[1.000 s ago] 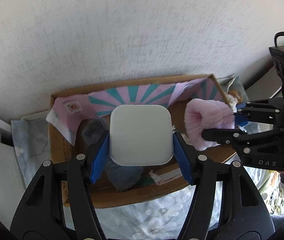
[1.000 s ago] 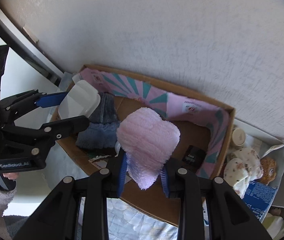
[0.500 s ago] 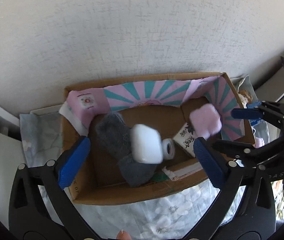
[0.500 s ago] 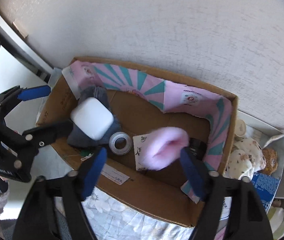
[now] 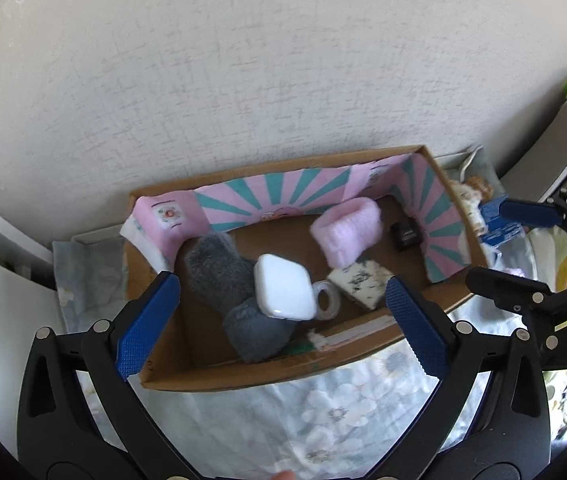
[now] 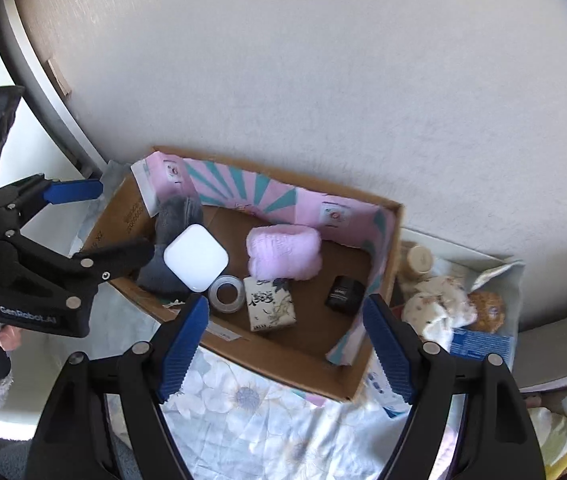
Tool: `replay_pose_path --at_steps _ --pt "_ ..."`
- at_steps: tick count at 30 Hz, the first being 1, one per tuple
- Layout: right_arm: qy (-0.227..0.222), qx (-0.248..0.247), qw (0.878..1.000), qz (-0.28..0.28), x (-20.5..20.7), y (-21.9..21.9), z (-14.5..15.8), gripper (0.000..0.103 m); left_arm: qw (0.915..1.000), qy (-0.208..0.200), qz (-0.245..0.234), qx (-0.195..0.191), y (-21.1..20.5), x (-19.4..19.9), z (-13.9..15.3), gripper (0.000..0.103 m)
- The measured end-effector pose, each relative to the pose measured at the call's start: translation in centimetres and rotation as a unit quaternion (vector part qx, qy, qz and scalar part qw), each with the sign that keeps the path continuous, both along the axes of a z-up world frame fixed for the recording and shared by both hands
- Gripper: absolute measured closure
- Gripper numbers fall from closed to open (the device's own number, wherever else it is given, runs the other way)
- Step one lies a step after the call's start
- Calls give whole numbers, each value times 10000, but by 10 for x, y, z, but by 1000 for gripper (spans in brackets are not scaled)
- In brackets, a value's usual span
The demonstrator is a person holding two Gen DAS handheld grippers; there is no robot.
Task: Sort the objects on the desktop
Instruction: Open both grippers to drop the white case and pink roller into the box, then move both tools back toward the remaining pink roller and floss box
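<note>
A cardboard box (image 5: 267,372) (image 6: 295,364) lined with pink and teal paper stands against the wall. Inside lie a white square case (image 5: 283,292) (image 6: 195,258) on a grey fluffy sock (image 5: 219,268) (image 6: 175,216), a pink fluffy sock (image 5: 347,230) (image 6: 283,252), a tape roll (image 5: 327,300) (image 6: 225,294), a patterned small box (image 5: 359,280) (image 6: 269,304) and a black small box (image 5: 405,234) (image 6: 345,288). My left gripper (image 5: 279,320) is open and empty above the box's front. My right gripper (image 6: 285,344) is open and empty above the front wall.
The box sits on a floral cloth (image 5: 323,420) (image 6: 263,412). Right of the box lie a doll (image 6: 443,308), a small jar (image 6: 419,258) and a blue packet (image 6: 479,344). The textured wall (image 5: 283,60) stands close behind the box.
Both grippers opened and pulled back up. The white case dropped from the left one onto the grey sock; the pink sock dropped from the right one into the box.
</note>
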State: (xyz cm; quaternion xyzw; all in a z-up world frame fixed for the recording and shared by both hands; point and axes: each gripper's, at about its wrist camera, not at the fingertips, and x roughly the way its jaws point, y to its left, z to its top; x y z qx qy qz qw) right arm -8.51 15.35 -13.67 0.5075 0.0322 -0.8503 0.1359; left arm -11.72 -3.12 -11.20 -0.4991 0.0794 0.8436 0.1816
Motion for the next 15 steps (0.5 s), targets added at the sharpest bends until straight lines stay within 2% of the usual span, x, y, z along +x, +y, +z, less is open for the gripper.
replay_pose_path --at_steps 4,9,11,15 --pt "-199 -176 9990 -357 6 15 4 27 9999 33 41 111 4 3 7 0" --pt "36 39 9990 -448 20 19 14 27 9998 96 57 186 7 8 18 0" --pt "112 38 9979 -641 29 26 18 27 9996 155 76 234 9 10 24 0" --pt "111 -463 9940 -983 55 42 13 27 9989 395 135 206 13 22 30 0"
